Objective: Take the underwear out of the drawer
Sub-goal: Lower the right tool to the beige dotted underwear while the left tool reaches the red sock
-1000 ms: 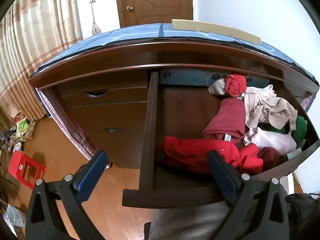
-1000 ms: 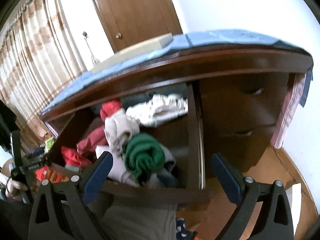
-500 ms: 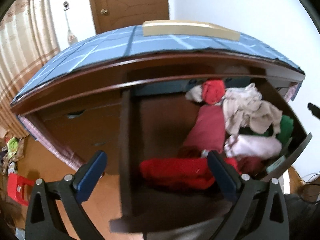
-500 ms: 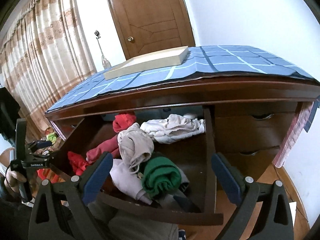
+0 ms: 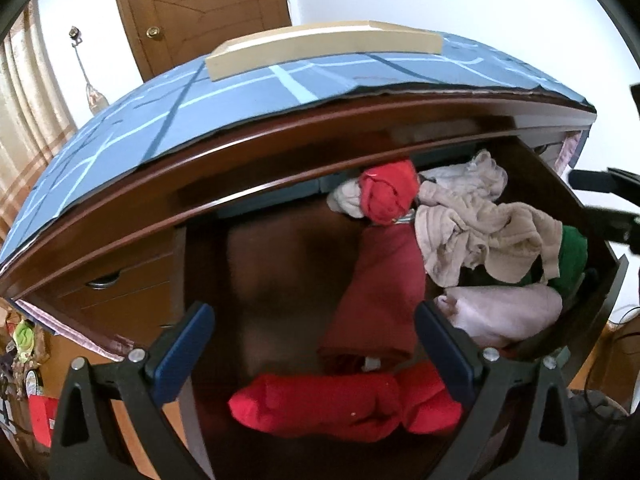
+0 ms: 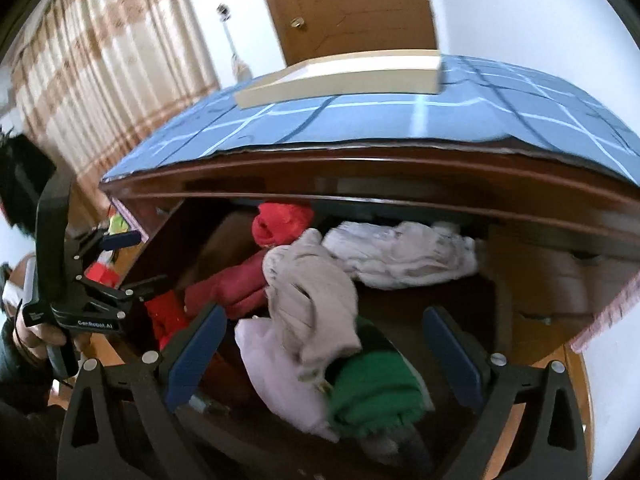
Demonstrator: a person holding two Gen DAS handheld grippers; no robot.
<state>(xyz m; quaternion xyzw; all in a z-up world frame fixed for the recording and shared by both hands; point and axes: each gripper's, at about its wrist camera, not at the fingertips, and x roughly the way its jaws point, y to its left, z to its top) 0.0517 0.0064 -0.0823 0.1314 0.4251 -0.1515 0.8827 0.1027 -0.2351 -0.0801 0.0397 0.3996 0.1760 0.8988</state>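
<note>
The dark wooden drawer [image 5: 272, 280] stands pulled open and holds a heap of clothes. In the left wrist view a bright red roll [image 5: 344, 404] lies nearest, with a dark red garment [image 5: 380, 288], a red bundle [image 5: 386, 192], beige underwear [image 5: 480, 228], a pale pink piece [image 5: 504, 312] and a green piece [image 5: 574, 256]. My left gripper [image 5: 316, 356] is open above the red roll. My right gripper [image 6: 320, 356] is open over the beige underwear [image 6: 312, 300], pink piece [image 6: 276, 376] and green bundle [image 6: 372, 392]. The left gripper also shows at the left of the right wrist view [image 6: 120, 264].
The dresser top carries a blue checked cloth [image 5: 200, 96] and a flat cream box [image 5: 320, 48]. Closed drawers [image 5: 120, 300] sit left of the open one. A brown door [image 6: 348, 8] and striped curtains [image 6: 104, 64] stand behind. A red crate [image 5: 40, 416] is on the floor.
Both grippers have moved forward and down over the open drawer; the clothes now fill more of each view. Both stay open and empty.
</note>
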